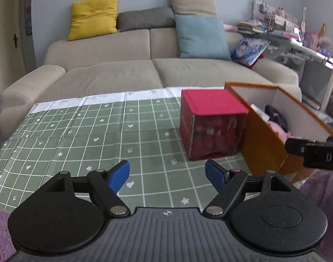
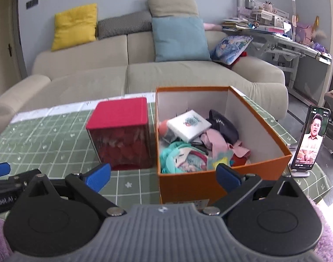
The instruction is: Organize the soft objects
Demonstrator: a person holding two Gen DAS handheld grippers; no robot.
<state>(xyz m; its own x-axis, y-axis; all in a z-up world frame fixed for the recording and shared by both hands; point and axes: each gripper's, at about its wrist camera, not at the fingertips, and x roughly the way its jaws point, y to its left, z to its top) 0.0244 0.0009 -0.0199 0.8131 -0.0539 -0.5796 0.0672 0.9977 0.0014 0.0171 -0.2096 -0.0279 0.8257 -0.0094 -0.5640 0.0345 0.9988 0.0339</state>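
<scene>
The soft objects (image 2: 194, 150) lie heaped inside the orange box (image 2: 267, 170) on the tabletop (image 2: 57, 144); only the right wrist view looks down into the box and shows the pile whole: a teal plush piece (image 2: 177, 159) at the near side, pink cloth (image 2: 216, 144) in the middle, a dark pouch (image 2: 223, 124) toward the back, and a white packet (image 2: 189, 125) resting on top; the left wrist view catches just the dark pouch and a strip of pink past the box wall. A red box (image 2: 120, 133) stands just beside the orange one, on its left; a phone (image 2: 311, 139) propped on a stand, right of the orange box, appears in the right view alone. The left gripper (image 1: 167, 175) hangs over the green checked cloth with fingers (image 1: 119, 175) spread wide, holding nothing; the right gripper (image 2: 164, 175) faces the near wall of the orange box, fingers (image 2: 228, 178) likewise spread and empty.
</scene>
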